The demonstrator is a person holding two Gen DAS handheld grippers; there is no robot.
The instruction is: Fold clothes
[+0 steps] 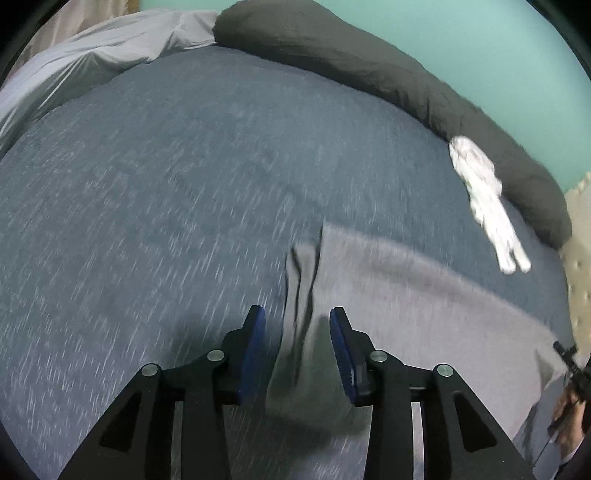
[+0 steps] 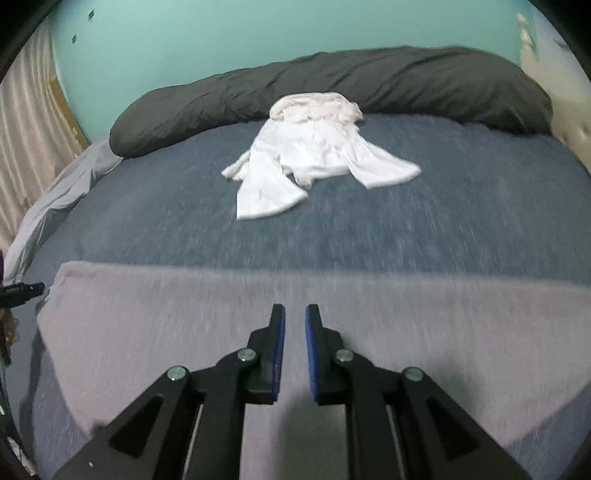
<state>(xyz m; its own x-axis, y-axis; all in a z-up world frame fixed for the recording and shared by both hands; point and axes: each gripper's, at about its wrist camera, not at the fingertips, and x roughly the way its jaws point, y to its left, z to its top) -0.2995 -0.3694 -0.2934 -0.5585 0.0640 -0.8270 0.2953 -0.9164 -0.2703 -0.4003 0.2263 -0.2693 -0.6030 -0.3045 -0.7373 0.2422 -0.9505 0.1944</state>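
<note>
Both tongs hang over a blue-grey bed cover (image 2: 461, 221): left gripper (image 1: 297, 321) parted, a grey garment's (image 2: 406, 332) rumpled edge loose between its jaws; right gripper (image 2: 294, 317) narrowly apart, empty, above the same flat garment. Beyond lie white clothes (image 2: 314, 155), a dark bolster (image 2: 369, 85), a teal wall (image 2: 258, 33).

The left claw (image 1: 297, 317) has two matte black fingers, each faced on its inner side with a ribbed blue pad (image 1: 341, 354). Behind each pad sit two round silver screw heads (image 1: 378, 356), one near the pad and one further out on the black angular linkage arms, which have triangular cut-outs. The right claw (image 2: 294, 314) is built alike: black fingers, blue pads (image 2: 279, 347), silver screws (image 2: 247, 355), same cut-outs.
</note>
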